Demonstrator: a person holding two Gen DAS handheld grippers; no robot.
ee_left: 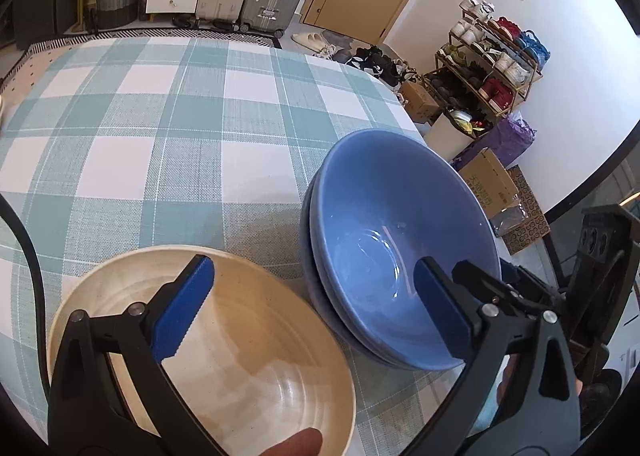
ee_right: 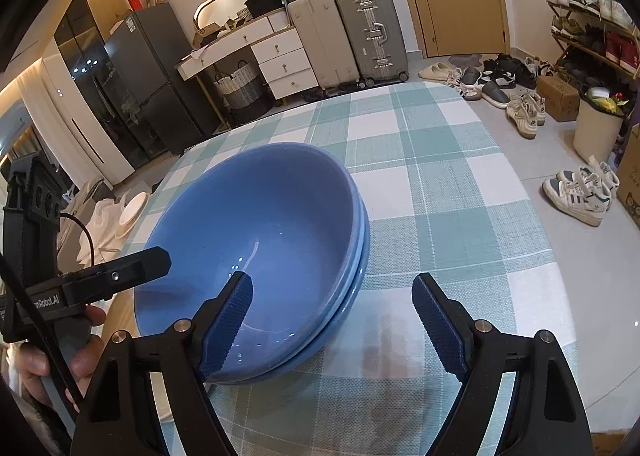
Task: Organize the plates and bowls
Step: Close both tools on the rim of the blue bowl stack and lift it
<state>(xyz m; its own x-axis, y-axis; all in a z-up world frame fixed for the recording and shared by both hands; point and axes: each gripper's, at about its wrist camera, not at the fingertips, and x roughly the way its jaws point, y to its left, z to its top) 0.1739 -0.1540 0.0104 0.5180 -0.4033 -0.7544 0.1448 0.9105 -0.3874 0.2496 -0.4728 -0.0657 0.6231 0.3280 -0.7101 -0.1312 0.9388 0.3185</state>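
Two glossy blue bowls [ee_left: 400, 240] nested, cream bowl [ee_left: 224, 344] beside, both tongs agape

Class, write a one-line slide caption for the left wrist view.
Open left claw hovers between cream bowl and stacked blue bowls on checked tablecloth.

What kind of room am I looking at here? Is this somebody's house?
Most likely a lived-in home, a dining spot near the entrance. A checked tablecloth carries stacked blue bowls and a cream bowl; beyond stand suitcases, a shoe rack by the door, and a fridge.
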